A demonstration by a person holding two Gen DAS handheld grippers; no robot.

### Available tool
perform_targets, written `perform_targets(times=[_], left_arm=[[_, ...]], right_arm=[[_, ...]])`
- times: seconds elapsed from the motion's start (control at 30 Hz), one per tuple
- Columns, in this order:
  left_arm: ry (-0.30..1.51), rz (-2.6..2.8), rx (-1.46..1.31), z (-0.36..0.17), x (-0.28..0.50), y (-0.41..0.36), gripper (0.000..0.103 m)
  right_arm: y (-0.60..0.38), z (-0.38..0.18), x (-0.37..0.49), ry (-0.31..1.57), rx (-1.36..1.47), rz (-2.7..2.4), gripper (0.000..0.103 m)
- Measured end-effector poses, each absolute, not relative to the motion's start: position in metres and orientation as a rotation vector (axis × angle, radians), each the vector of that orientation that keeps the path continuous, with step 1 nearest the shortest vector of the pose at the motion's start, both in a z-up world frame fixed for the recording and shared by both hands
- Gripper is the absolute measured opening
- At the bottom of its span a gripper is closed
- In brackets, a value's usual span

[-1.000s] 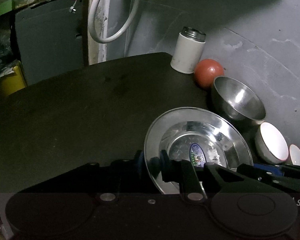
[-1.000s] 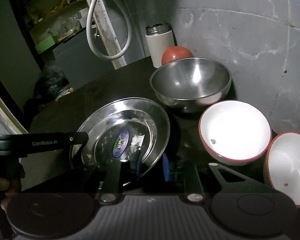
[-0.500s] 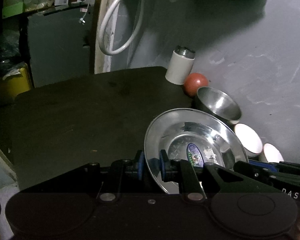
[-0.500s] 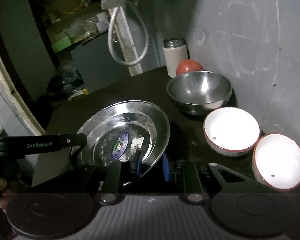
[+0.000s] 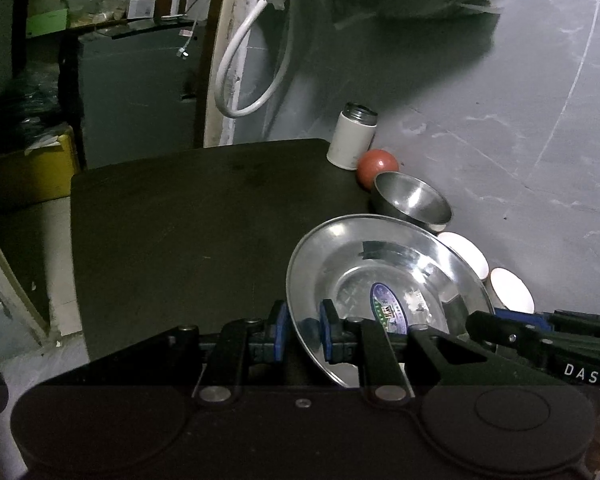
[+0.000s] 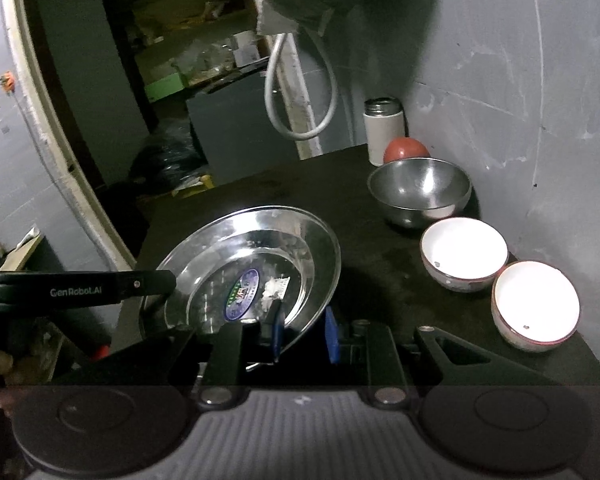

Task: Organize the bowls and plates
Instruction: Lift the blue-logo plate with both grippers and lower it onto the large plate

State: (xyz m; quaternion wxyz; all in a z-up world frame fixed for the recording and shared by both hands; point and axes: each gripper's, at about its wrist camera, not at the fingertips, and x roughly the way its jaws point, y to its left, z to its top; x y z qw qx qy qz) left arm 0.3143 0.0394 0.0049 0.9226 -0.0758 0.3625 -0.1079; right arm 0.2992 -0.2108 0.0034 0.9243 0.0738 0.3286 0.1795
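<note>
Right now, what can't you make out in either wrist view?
- Steel plate: near rim cut off by the left gripper body, left wrist view; same behind the right gripper, right wrist view.
- Plate sticker: text too small in both.
- Two white bowls: mostly hidden behind the plate, left wrist view.
- Red ball: lower part hidden by the steel bowl, right wrist view.
- Shelf clutter: dark and blurred.

A rough back room or storeroom of a home. Bare, stained grey plaster wall point(image 6: 520, 92) at 2 o'clock, a loose white hose point(image 5: 240, 76) at 12, cluttered shelves point(image 6: 188, 52) at 11, and a dark table point(image 5: 188, 216) carrying bowls.
</note>
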Motion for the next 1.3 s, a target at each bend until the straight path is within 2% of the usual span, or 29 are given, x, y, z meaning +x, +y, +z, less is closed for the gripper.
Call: perform_targets(times=[0.63, 1.3], left_arm=[[0.734, -0.169, -0.131, 0.009, 0.253, 0.045, 0.019], [0.813, -0.162, -0.092, -0.012, 0.203, 0.053, 0.019]], right_arm=[[-0.203, 0.009, 0.256, 0.663, 0.062, 0.49, 0.025], [-0.194, -0.008, 0.212, 0.76, -0.026, 0.603, 0.025]])
